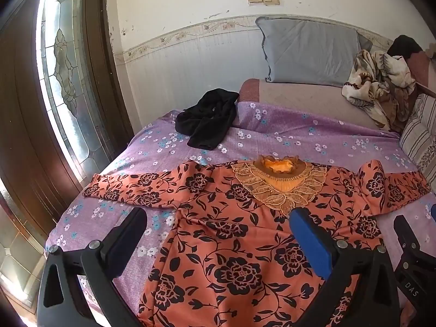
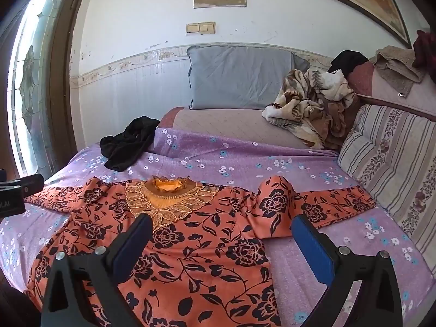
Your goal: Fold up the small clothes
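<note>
**Dress laid out, first fold not yet begun**

The left gripper [image 1: 218,223] hangs with its jaws wide apart over the skirt of the orange floral dress [image 1: 231,250], holding nothing. The right gripper [image 2: 222,230] is likewise spread and empty, above the dress's right flank.

The dress lies face up on the purple flowered sheet [image 2: 231,150], collar toward 12 o'clock and sleeves out to 9 and 3. The right sleeve [image 2: 275,204] is humped near the shoulder. This looks like the start of folding: the next move likely calls for pinching a sleeve or side edge and carrying it inward.

A black garment [image 1: 207,120] lies at 11 o'clock, well apart. A grey pillow [image 2: 239,79] and a crumpled blanket [image 2: 313,103] sit farther back; nothing blocks the fold.
</note>
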`<state>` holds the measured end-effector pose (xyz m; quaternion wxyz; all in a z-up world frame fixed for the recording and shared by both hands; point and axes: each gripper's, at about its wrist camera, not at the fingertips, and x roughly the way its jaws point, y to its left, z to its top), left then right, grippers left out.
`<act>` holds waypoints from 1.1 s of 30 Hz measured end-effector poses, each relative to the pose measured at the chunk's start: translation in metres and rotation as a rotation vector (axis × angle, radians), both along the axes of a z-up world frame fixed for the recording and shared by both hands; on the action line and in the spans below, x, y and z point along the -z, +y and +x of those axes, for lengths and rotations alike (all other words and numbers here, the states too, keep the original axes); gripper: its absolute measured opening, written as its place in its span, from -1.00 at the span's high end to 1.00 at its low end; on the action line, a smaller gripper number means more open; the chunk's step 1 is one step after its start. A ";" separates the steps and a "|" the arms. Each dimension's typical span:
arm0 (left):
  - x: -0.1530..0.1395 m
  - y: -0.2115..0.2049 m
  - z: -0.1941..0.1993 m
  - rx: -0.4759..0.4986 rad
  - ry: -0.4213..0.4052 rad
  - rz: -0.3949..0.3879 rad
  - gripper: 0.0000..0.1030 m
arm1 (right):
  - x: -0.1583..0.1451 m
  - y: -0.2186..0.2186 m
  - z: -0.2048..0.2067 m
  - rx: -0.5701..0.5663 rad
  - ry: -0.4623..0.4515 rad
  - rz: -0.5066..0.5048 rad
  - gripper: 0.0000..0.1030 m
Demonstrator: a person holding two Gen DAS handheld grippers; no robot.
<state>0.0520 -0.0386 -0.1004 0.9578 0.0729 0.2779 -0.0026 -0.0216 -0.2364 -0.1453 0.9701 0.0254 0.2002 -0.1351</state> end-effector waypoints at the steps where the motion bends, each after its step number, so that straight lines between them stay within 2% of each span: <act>1: 0.000 0.000 -0.001 0.001 0.000 0.001 -1.00 | 0.001 0.000 0.001 0.002 0.005 -0.001 -1.00; 10: -0.001 -0.003 -0.004 0.008 0.003 0.007 -1.00 | 0.001 -0.001 -0.001 0.008 0.005 0.002 -1.00; 12: -0.001 -0.004 -0.005 0.009 0.001 0.009 -1.00 | 0.000 -0.001 -0.002 0.007 0.030 0.002 -1.00; 20: 0.001 -0.004 -0.003 0.016 0.012 0.007 -1.00 | 0.001 -0.003 -0.001 0.011 -0.009 -0.005 -1.00; 33: 0.010 -0.007 0.006 0.019 0.033 0.003 -1.00 | 0.006 -0.003 0.004 0.010 -0.002 0.007 -1.00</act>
